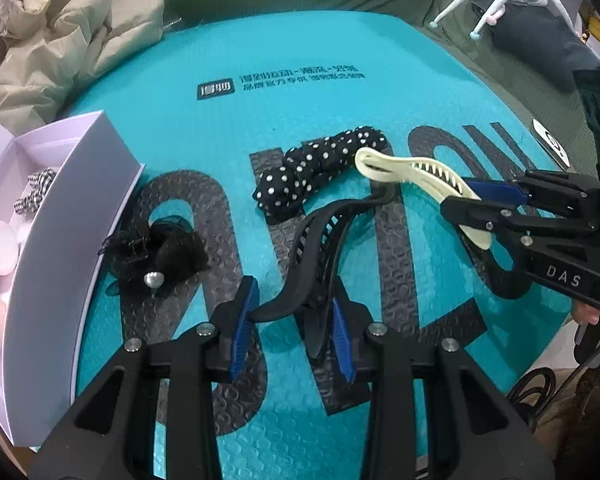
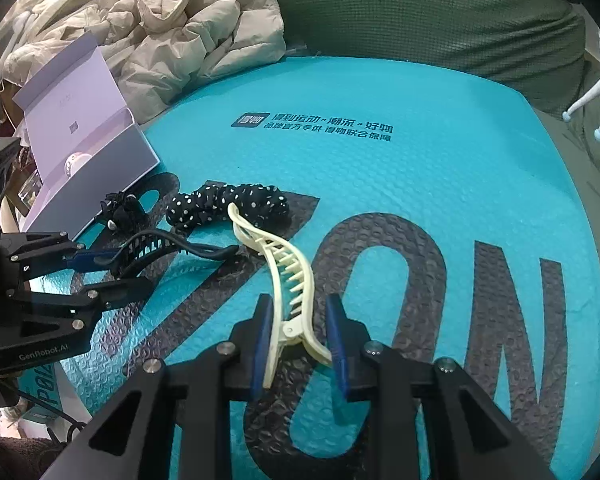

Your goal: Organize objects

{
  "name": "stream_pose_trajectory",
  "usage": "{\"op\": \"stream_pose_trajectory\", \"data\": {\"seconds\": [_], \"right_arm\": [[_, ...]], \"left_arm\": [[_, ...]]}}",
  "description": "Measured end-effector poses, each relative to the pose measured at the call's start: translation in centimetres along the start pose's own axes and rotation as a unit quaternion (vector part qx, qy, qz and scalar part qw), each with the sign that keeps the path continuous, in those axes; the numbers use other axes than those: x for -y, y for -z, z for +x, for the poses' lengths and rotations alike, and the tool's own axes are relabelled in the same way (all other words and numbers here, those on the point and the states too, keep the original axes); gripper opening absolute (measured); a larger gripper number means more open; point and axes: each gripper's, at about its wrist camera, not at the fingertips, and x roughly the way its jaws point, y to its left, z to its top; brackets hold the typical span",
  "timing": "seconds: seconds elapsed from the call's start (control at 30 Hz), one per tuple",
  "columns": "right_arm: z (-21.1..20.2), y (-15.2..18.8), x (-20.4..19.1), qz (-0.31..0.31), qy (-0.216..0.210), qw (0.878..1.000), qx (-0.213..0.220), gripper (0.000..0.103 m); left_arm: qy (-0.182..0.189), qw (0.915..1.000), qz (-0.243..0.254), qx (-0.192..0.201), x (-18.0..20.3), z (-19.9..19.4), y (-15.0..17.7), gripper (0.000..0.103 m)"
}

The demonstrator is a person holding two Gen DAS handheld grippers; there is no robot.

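nearest the left lens, the left gripper [image 1: 292, 320] has its blue ribbed fingers [image 1: 244, 320] closed around the handle end of a long black plastic banana-style hair clip [image 1: 320, 236], pinching it; the clip's toothed curve runs forward over the teal bubble-textured mat [image 1: 300, 120] printed with large dark letters. nearest the right lens, the right gripper [image 2: 300, 336] squeezes the hinged handle of a cream plastic hair clip with a row of pointed teeth [image 2: 288, 276], its blue fingers [image 2: 336, 332] pressed on either side; the clip's tip reaches toward a black fabric scrunchie with white polka dots [image 1: 320, 164], a soft bunched tube lying just beyond both clips. the two clips come close near their far ends, the black tip lying under the cream one in the left view.

left of the black clip sits a fluffy black mesh hair bow with a small silver bead [image 1: 156, 256], just beside the wall of an open pale lilac cardboard box [image 1: 60, 220]. inside the box are a black-and-white gingham fabric piece [image 1: 36, 192] and round pale pink items [image 1: 0, 248].

behind the mat lie a crumpled beige puffer jacket [image 2: 172, 32] and a dark green mesh-textured cushion [image 2: 420, 20].
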Motion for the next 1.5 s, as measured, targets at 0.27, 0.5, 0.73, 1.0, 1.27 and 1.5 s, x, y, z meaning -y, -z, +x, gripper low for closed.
{"op": "stream_pose_trajectory", "data": {"seconds": [0.27,0.5,0.73,1.0,1.27,1.5], "right_arm": [[0.0,0.1,0.1,0.002,-0.006,1.0,0.0,0.027],[-0.4,-0.6,0.0,0.009,-0.002,1.0,0.009,0.02],[-1.5,-2.2,-0.8,0.017,-0.036,0.999,0.034,0.02],[-0.8,-4.0,-4.2,-0.005,-0.062,0.997,0.042,0.02],[-0.8,-5.4,-5.4,-0.01,-0.076,0.995,0.056,0.02],[-0.6,-7.0,-6.9,-0.021,-0.086,0.994,0.066,0.02]], "left_arm": [[-0.016,0.999,0.035,0.022,1.2,1.1,-1.1,0.05],[-0.009,0.9996,0.026,0.011,1.5,0.5,-1.1,0.019],[-0.019,0.9996,0.009,0.02,-0.3,-1.9,-0.1,0.019],[-0.035,0.9987,-0.019,0.033,-3.2,-4.0,0.1,0.019],[-0.047,0.9971,-0.037,0.047,-5.1,-5.5,0.0,0.019],[-0.054,0.9954,-0.054,0.058,-7.0,-6.8,-0.4,0.019]]}}
